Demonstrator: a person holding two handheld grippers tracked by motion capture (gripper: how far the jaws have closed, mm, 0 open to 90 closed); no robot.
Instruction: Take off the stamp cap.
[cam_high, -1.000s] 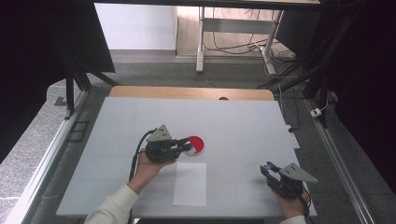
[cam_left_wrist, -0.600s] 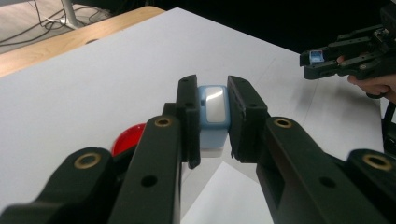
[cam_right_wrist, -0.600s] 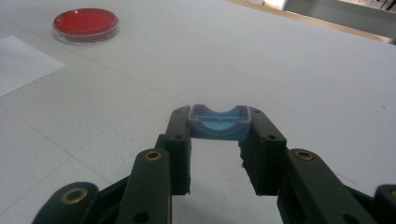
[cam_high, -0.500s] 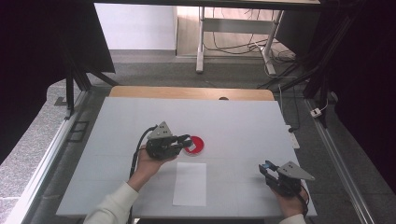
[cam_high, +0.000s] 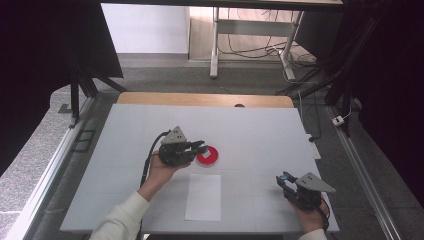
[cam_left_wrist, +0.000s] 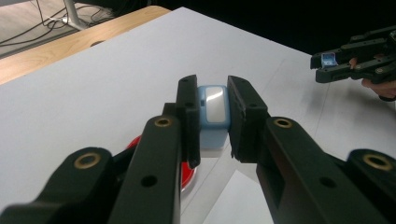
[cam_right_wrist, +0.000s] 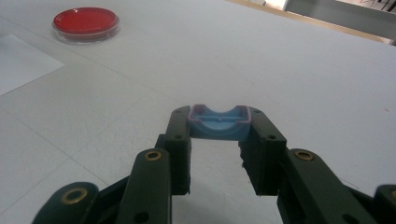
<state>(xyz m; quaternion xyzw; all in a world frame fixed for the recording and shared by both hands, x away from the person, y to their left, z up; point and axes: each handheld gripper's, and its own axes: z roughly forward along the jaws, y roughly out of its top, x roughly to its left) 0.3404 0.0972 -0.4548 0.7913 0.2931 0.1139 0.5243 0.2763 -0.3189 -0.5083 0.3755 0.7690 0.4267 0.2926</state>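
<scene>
Red dish (cam_high: 208, 156) sits mid-table, shallow, clear-walled, its inside red; whether that is content or base, cannot tell. Left gripper (cam_left_wrist: 212, 112) hangs just over the dish, jaws clamped on a light-blue block (cam_left_wrist: 212, 115). Right gripper (cam_right_wrist: 218, 126), near the table's (cam_high: 260, 130) right front edge, pinches a blue cap (cam_right_wrist: 218, 122), its hollow side visible in the right gripper view. White paper (cam_high: 203, 197) lies between.

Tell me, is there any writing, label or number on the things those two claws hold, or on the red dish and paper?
None can be read.
Blue piece in the left gripper: no text.
Blue piece in the right gripper: no text.
Red dish: no label.
Paper: blank.
</scene>
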